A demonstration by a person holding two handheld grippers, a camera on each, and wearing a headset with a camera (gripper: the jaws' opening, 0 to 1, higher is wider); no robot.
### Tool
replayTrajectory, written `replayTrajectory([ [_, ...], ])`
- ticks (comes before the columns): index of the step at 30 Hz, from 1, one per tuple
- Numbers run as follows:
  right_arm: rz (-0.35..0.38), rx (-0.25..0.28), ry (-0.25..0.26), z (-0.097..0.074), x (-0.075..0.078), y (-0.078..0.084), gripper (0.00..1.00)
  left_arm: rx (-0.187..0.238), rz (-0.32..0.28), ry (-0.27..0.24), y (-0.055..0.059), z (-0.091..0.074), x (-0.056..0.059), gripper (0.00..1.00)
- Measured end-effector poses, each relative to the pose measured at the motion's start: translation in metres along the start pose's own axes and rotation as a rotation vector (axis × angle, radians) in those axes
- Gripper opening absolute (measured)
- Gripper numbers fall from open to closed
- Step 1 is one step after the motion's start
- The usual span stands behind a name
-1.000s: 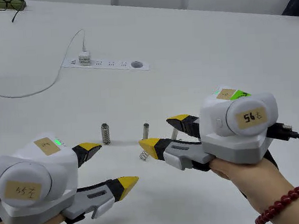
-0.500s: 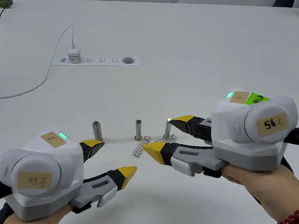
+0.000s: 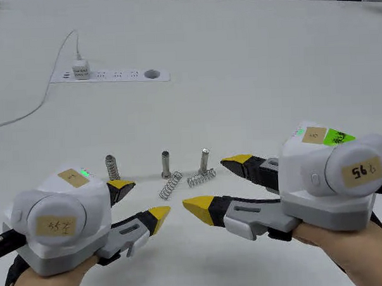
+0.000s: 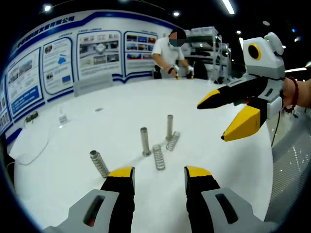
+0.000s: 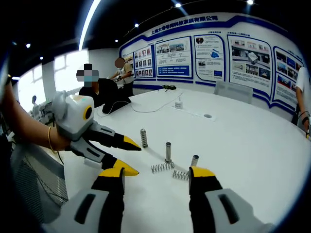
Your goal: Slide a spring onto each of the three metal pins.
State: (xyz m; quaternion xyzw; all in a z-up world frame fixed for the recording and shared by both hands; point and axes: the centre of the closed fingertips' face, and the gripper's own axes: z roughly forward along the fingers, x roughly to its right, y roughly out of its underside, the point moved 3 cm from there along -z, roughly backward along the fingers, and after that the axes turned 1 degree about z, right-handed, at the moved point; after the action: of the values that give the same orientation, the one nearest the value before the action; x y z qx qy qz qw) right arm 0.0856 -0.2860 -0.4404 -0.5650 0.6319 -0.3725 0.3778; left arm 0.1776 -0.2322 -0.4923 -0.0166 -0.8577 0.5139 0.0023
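Now the right claw (image 3: 213,181) has backed off the pins, jaws spread and empty. Left claw (image 3: 141,198) is spread too. Left pin (image 3: 112,167) wears its spring. Near spring (image 3: 170,185) and far spring (image 3: 201,177) lie loose on the counter (image 3: 270,70) beside the bare middle pin (image 3: 166,164) and right pin (image 3: 204,160). Two pins to go.

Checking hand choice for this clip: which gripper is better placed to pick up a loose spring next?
Probably right. The right gripper is open, its jaws nearly flanking the loose spring beside a bare pin. The left gripper is open too, but farther from it.
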Motion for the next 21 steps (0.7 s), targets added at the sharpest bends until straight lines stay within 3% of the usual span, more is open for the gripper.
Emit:
replayTrajectory([
  [12, 0.022, 0.003, 0.002, -0.009, 0.0, 0.012, 0.61, -0.042, -0.027, -0.008, 0.007, 0.02, -0.002, 0.33],
  [18, 0.035, 0.009, 0.018, -0.013, 0.003, 0.017, 0.6, -0.044, -0.067, -0.005, 0.01, 0.028, -0.004, 0.29],
  [21, 0.046, 0.006, 0.021, -0.014, 0.003, 0.019, 0.6, -0.036, -0.056, -0.007, 0.008, 0.032, -0.003, 0.26],
])
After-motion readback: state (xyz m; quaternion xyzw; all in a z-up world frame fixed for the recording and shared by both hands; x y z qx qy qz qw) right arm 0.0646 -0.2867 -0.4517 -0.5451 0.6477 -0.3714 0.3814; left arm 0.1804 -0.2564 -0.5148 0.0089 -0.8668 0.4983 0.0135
